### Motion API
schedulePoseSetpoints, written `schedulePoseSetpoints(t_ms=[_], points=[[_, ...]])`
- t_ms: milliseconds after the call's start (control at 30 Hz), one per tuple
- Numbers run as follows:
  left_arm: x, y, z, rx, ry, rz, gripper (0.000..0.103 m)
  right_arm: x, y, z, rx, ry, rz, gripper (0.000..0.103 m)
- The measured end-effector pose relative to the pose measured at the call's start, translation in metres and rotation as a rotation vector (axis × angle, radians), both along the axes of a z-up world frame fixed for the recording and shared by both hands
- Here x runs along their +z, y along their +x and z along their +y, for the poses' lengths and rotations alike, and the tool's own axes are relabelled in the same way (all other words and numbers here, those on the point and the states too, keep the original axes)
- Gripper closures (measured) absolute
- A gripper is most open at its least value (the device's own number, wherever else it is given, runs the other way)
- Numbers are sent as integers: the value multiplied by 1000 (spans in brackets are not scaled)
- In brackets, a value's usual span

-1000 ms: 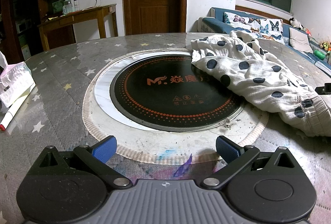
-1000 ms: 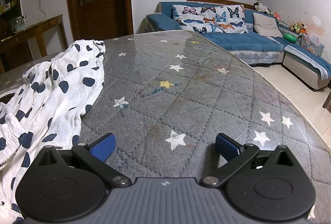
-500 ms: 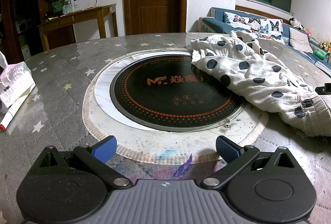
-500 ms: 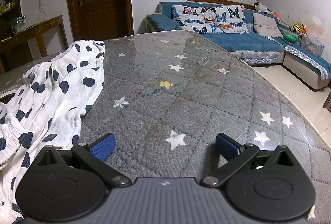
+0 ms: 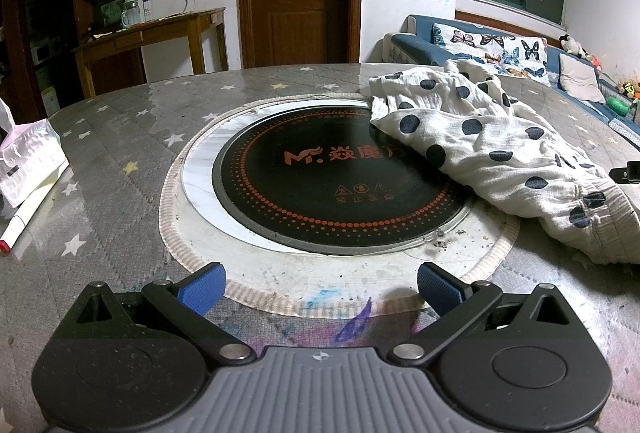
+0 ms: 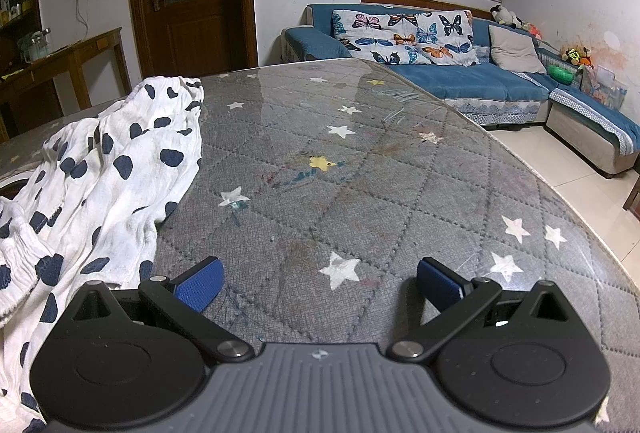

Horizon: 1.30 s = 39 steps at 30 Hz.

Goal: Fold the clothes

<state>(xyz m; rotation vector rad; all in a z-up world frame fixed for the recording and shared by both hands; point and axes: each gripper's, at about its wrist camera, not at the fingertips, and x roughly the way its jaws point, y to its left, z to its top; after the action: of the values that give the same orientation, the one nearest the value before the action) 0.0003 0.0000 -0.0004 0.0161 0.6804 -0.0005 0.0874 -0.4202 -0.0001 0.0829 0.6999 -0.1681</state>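
Indoors, star-quilted table [image 6: 360, 169], inset hotplate [image 5: 328, 185], blue sofa [image 6: 472, 81]

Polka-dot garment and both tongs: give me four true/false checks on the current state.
1. Left tongs are open and empty. True.
2. The polka-dot garment partly covers the black cooktop. True.
3. Right tongs are shut on the garment. False: open, over bare table, garment beside them.
4. The garment is neatly folded. False: it lies crumpled.
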Motion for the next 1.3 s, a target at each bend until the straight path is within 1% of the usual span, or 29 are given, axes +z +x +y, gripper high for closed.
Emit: schedulePoseSetpoints(t_ms=[1300], points=[[0, 4, -2, 0, 6, 4, 0, 0, -1, -1, 1, -1, -1, 0]])
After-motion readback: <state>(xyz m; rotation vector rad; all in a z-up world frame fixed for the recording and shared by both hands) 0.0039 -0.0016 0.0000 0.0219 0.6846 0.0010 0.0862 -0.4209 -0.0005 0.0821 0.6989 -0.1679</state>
